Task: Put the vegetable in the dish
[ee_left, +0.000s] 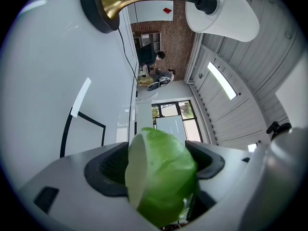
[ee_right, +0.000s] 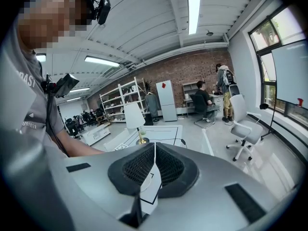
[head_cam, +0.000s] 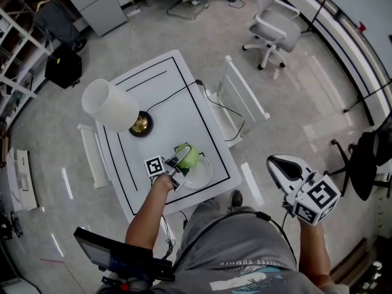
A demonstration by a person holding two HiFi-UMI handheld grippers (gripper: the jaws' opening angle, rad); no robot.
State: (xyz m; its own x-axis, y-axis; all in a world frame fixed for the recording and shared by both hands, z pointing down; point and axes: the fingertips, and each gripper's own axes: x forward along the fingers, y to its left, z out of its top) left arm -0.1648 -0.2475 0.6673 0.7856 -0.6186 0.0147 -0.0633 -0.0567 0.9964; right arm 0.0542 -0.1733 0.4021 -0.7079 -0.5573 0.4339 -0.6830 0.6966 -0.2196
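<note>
My left gripper point(head_cam: 183, 157) is shut on a light green cabbage half point(head_cam: 190, 157), its pale cut face turned to the left in the left gripper view. There the cabbage point(ee_left: 161, 177) fills the gap between the two dark pads point(ee_left: 103, 170). In the head view it sits over the far left rim of the white dish point(head_cam: 202, 177), near the table's front right corner. How high it hangs above the dish I cannot tell. My right gripper point(head_cam: 277, 163) is off the table to the right, jaws shut point(ee_right: 153, 170) with nothing between them.
On the white table point(head_cam: 171, 97), a lamp with a white shade point(head_cam: 110, 105) and a brass and black base point(head_cam: 140, 124) stands left of the dish, its black cable point(head_cam: 177, 94) running back. White chairs point(head_cam: 240, 100) flank the table. An office chair point(head_cam: 274, 28) stands far right.
</note>
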